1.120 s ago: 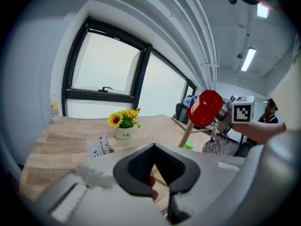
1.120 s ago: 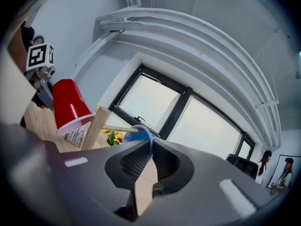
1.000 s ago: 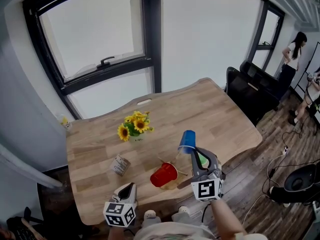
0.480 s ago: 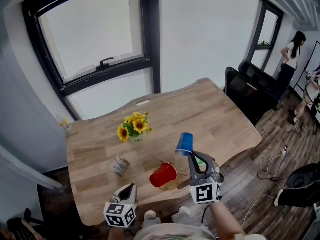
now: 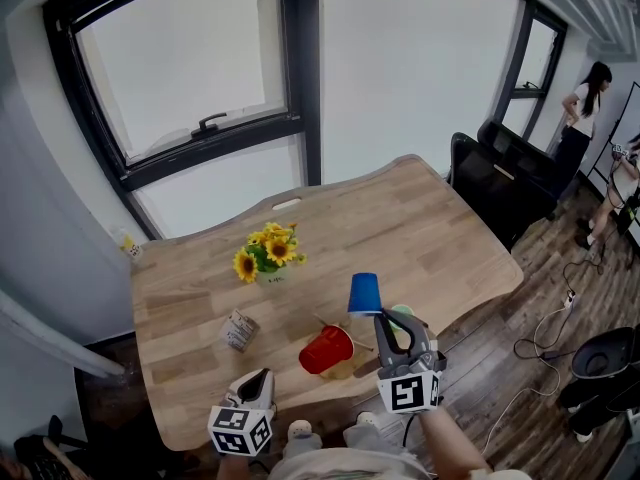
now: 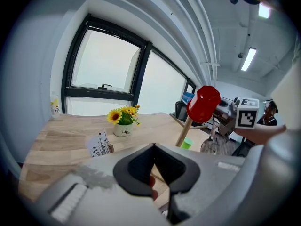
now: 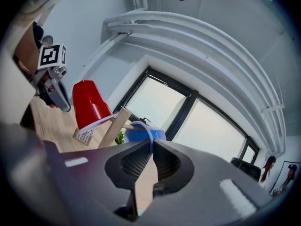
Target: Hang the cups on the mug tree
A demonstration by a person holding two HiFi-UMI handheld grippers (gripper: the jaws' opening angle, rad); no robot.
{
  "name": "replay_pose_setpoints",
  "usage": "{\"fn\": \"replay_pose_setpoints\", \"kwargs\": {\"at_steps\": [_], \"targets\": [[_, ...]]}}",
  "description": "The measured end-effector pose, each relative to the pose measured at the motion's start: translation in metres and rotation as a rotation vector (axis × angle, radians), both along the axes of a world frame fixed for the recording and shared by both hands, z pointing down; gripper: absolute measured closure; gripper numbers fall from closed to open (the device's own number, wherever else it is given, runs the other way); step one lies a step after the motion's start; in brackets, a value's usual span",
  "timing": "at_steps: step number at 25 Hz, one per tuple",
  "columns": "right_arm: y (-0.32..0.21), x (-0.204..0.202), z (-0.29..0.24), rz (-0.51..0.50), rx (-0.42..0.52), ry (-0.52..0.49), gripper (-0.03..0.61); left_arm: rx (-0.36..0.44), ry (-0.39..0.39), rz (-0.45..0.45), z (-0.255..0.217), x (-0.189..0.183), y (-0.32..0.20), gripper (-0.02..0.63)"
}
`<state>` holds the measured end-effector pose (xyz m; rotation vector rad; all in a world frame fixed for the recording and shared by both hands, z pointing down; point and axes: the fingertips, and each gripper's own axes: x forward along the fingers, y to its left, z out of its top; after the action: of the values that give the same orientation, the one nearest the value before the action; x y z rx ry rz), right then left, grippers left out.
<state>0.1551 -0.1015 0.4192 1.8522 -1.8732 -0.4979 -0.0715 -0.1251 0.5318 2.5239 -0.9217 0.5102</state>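
Starting at the left, the left claw (image 5: 260,376) is seen low over the near edge of the worktop (image 5: 190,288), its jaws pressed together with nothing pinched between them. Just beyond it a small white patterned item (image 5: 238,330) is stood on the wood, and farther back a pot of sunflowers (image 5: 268,256) is placed. Right of these the mug tree (image 6: 183,132) is set upright close to the near edge, and a red cup (image 5: 327,349) is hung on one of its pegs, tilted off upright. Above the tree a blue cup (image 5: 365,293) is held mouth down. Its white rim is pinched by the right claw (image 5: 376,318), whose jaws have just been closing a little further on that rim; whether a peg has entered the cup cannot be told. A green cup (image 5: 402,315) is stood on the worktop just beside the tree's foot, partly hidden behind the right claw. At the far right dark chairs (image 5: 500,168) are drawn up to the worktop's end, and a person (image 5: 585,108) is seen standing well apart from it.
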Motion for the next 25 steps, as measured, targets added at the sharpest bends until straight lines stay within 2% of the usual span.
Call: {"fn": "replay_pose_setpoints", "kwargs": {"at_steps": [25], "targets": [[0.017,-0.018,0.017,-0.048,-0.043,-0.043,0.548,-0.003,-0.012,0.01,-0.001,0.004,0.005,0.615]]}}
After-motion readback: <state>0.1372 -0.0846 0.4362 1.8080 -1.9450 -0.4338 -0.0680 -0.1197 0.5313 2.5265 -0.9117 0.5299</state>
